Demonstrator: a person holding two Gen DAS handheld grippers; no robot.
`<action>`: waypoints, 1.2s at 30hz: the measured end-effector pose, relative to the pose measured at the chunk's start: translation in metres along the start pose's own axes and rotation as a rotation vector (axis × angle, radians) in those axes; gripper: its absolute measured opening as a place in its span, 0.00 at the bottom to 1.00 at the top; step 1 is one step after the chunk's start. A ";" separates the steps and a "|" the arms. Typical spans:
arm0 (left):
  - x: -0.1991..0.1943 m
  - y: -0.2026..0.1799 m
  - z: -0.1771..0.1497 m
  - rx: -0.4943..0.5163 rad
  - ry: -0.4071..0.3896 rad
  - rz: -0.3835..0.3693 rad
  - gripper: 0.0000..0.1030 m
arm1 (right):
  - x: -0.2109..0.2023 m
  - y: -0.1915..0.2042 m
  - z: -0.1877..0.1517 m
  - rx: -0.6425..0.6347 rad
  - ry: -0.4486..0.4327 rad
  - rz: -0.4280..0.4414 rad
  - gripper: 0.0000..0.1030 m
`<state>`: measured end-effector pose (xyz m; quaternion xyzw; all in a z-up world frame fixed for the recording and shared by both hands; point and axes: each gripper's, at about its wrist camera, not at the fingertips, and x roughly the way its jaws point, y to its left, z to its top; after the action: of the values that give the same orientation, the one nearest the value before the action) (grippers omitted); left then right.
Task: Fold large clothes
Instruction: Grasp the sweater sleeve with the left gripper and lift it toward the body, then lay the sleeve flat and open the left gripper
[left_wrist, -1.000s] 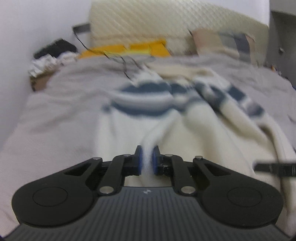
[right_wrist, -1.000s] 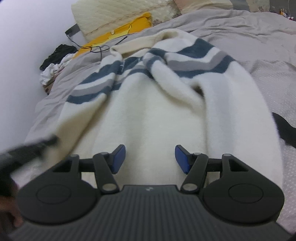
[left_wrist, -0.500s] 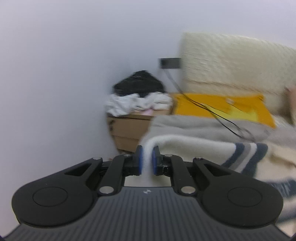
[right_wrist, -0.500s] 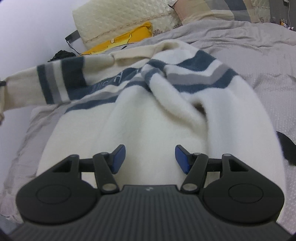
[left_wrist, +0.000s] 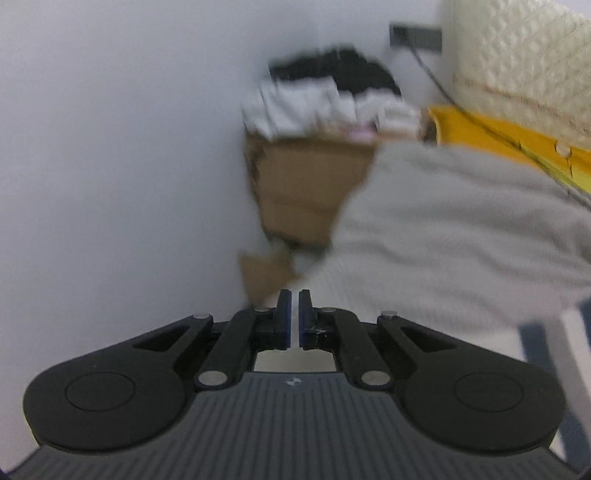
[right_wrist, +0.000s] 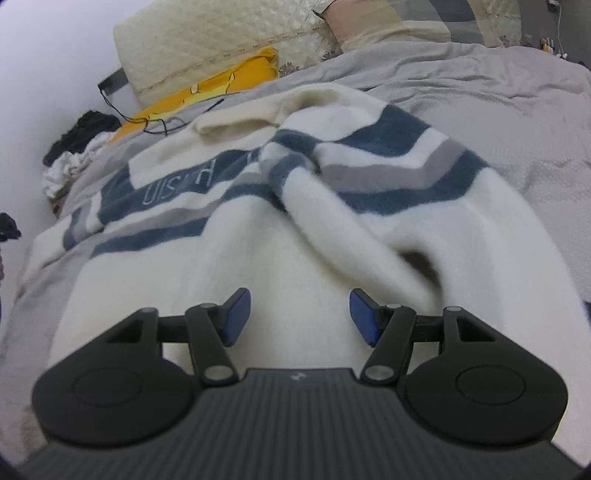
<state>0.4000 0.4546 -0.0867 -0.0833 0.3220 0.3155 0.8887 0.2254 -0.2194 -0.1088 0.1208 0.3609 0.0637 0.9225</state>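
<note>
Left wrist view, tongs: the left gripper (left_wrist: 294, 314) has its blue pads nearly together, pinched on a thin cream edge of the sweater (left_wrist: 424, 288); the cloth runs away to the right, a blue stripe showing at the right border
Left wrist view, surroundings: blurred; a white wall (left_wrist: 110, 147) fills the left; a cardboard box (left_wrist: 306, 184) heaped with black and white clothes (left_wrist: 332, 99) stands beside the grey bedspread (left_wrist: 461, 206); a yellow cloth (left_wrist: 491, 140) and a quilted headboard (left_wrist: 524, 66) at upper right
Left wrist view, change: a second ago this camera faced the sweater heaped on the bed; now it faces the wall and box, the same pinch kept throughout

Right wrist view, tongs: the right gripper (right_wrist: 299, 317) stands about half open, nothing between the pads, hovering over the cream body of the sweater (right_wrist: 295, 240)
Right wrist view, sweater: spread on the grey bedspread (right_wrist: 480, 85); striped chest with lettering visible; the right sleeve lies folded across the front
Right wrist view, change: the left sleeve, bunched a second ago, now stretches out toward the left edge of the bed; the opening is unchanged
</note>
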 end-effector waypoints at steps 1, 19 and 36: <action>0.008 -0.001 -0.008 -0.014 0.015 -0.018 0.04 | 0.004 0.001 0.000 -0.002 0.010 -0.004 0.60; -0.126 -0.037 -0.034 0.076 0.031 -0.238 0.16 | -0.028 0.008 -0.010 -0.082 -0.058 0.008 0.60; -0.395 -0.193 -0.166 0.264 -0.002 -0.633 0.58 | -0.112 -0.017 -0.021 -0.084 -0.183 0.000 0.60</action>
<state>0.1974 0.0438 0.0203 -0.0631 0.3172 -0.0202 0.9460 0.1299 -0.2550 -0.0553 0.0876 0.2722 0.0676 0.9559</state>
